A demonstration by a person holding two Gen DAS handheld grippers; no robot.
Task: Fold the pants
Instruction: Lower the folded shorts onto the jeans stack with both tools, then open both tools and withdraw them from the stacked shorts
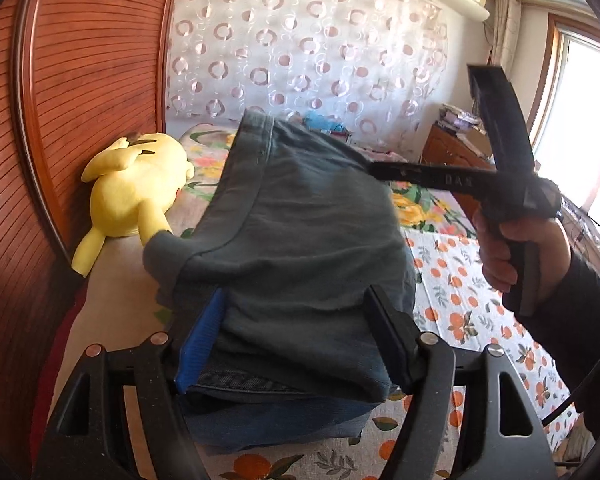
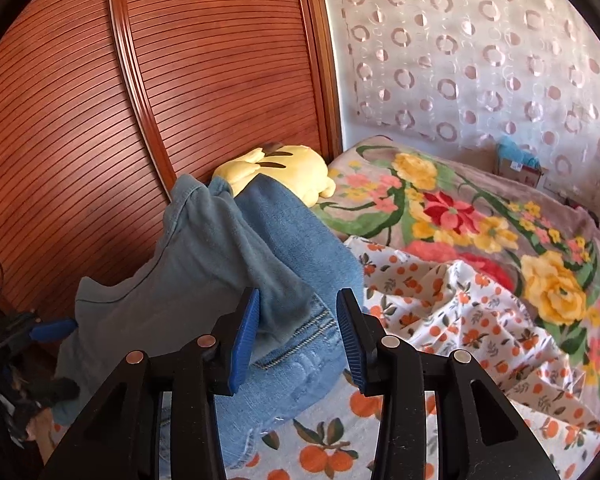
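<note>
The blue jeans (image 1: pixel 300 240) are folded into a thick bundle, held up a little over the bed, grey-blue inner side up. My left gripper (image 1: pixel 294 344) stands open around the bundle's near end, and the cloth fills the gap between its fingers. In the right wrist view the jeans (image 2: pixel 220 260) lie between the blue pads of my right gripper (image 2: pixel 298 340), which is open, with a thin gap at the right pad. The right gripper (image 1: pixel 374 170) also shows from the side at the bundle's far right edge, carried by a hand (image 1: pixel 512 252). One left fingertip (image 2: pixel 52 330) peeks from under the cloth.
A sheet printed with oranges (image 2: pixel 380 420) covers the bed, with a floral blanket (image 2: pixel 460 208) beyond it. A yellow plush toy (image 1: pixel 132 188) lies against the slatted wooden wardrobe (image 1: pixel 80 80) on the left. A wooden dresser (image 1: pixel 456 152) stands at the far right by the window.
</note>
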